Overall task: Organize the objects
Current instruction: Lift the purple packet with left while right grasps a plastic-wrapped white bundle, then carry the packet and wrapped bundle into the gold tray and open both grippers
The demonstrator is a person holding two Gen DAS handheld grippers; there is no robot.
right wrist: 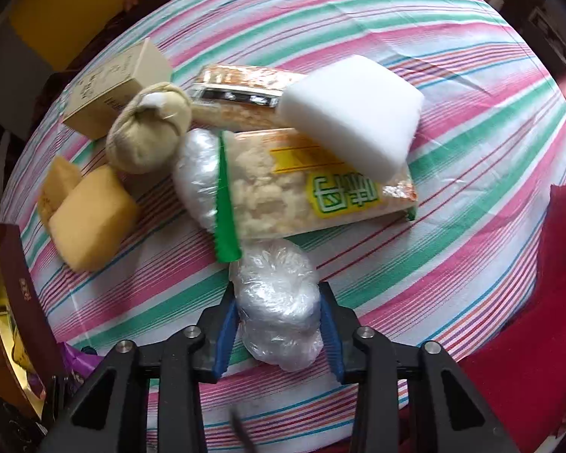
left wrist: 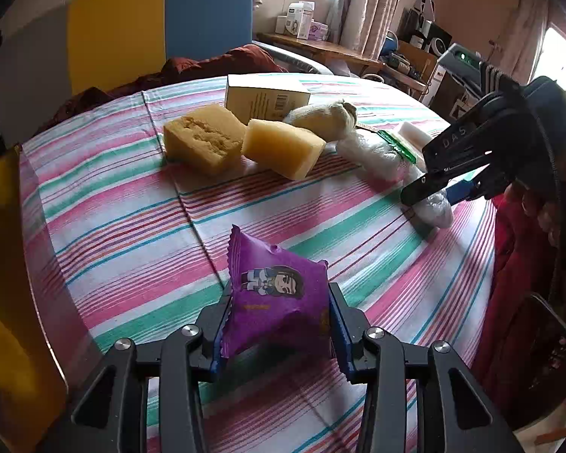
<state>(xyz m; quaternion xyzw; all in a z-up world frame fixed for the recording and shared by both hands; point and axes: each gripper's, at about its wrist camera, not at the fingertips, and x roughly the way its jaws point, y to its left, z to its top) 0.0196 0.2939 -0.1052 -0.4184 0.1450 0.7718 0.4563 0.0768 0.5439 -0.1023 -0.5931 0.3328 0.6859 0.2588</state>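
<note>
Both grippers clamp: left gripper (left wrist: 279, 324) on purple packet (left wrist: 277, 294), right gripper (right wrist: 279, 328) on plastic-wrapped bundle (right wrist: 277, 302).

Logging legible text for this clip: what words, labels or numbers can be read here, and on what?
"DAS": right gripper body, seen from the left wrist view.
Snack packet: large green characters, upside down, not readable.
Purple packet: cartoon figure, small print blurred.
Tan box: barcode and print too small.
Dark box: gold marks blurred.

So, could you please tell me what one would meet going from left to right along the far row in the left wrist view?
Crumbly yellow sponge → smooth yellow sponge → cloth pouch → plastic wrap bundle → right gripper.
</note>
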